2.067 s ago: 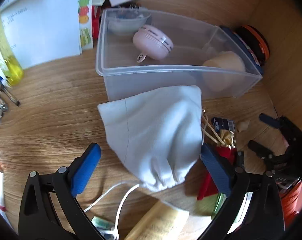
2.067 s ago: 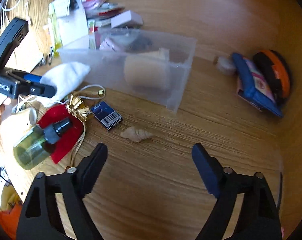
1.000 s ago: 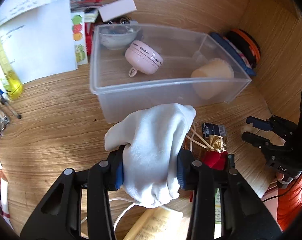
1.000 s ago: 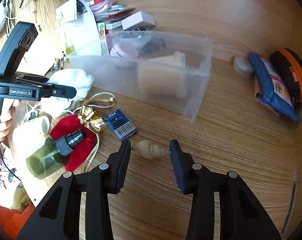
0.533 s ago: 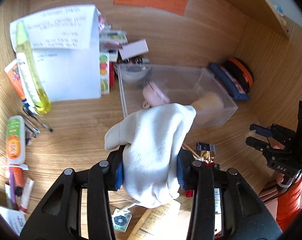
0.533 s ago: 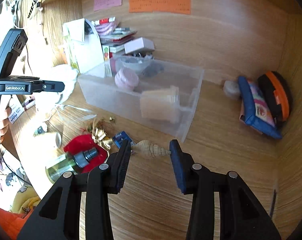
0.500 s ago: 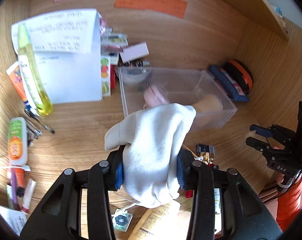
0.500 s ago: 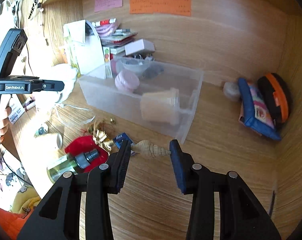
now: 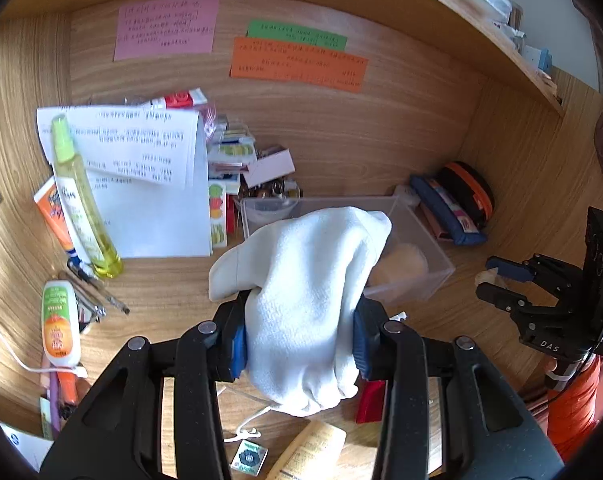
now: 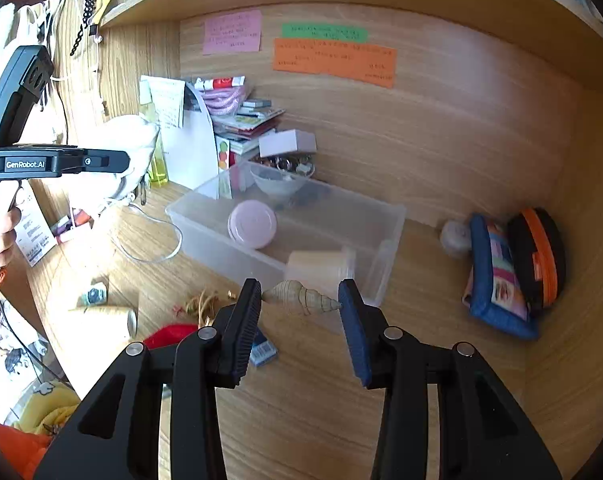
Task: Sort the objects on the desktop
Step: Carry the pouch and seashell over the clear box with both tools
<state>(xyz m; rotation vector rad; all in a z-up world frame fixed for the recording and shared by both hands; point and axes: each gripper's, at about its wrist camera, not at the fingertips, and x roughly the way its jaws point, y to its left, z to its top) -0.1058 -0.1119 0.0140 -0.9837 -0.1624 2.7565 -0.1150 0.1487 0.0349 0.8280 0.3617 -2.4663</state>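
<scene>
The left gripper (image 9: pixel 299 344) is clamping a white drawstring pouch (image 9: pixel 305 296) in the air above the desk (image 10: pixel 441 360), while the right gripper (image 10: pixel 299 320) is pinching a spiral seashell (image 10: pixel 301 298) aloft, near the clear plastic bin's (image 10: pixel 205 232) front wall.

Wooden desk (image 10: pixel 441 360) crowded with small things

A clear plastic bin (image 10: pixel 385 240) sits mid-desk; right of it lie a blue pouch (image 10: pixel 497 280) and an orange-black case (image 10: pixel 537 256). On the left lie a yellow bottle (image 9: pixel 81 200), papers (image 9: pixel 149 184), tubes (image 9: pixel 59 324); nearer, a red pouch (image 10: pixel 165 338).
</scene>
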